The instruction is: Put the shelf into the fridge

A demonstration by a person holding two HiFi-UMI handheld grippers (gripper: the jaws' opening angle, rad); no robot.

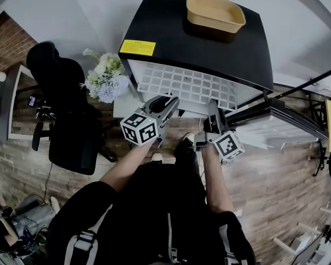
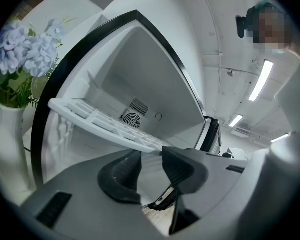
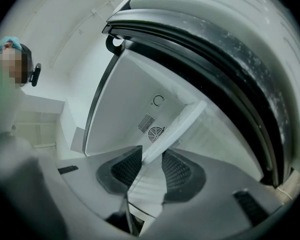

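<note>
The white grid shelf (image 1: 187,87) sticks out of the front of the black mini fridge (image 1: 198,37), level and partly inside. In the right gripper view the shelf (image 3: 180,124) runs edge-on down between the pads, and my right gripper (image 3: 151,166) is shut on its front edge. From above, the right gripper (image 1: 212,108) is at the shelf's front right. My left gripper (image 1: 166,102) is at the front left. In its own view the jaws of the left gripper (image 2: 151,161) stand apart, and the shelf's (image 2: 95,119) near corner ends just at the fingertips, not pressed.
A tan tray (image 1: 215,12) lies on the fridge top. The open fridge door (image 1: 287,126) swings out to the right. A vase of flowers (image 1: 105,79) stands just left of the fridge, with a black chair (image 1: 66,109) beyond. A round fan vent (image 2: 132,119) shows on the back wall inside.
</note>
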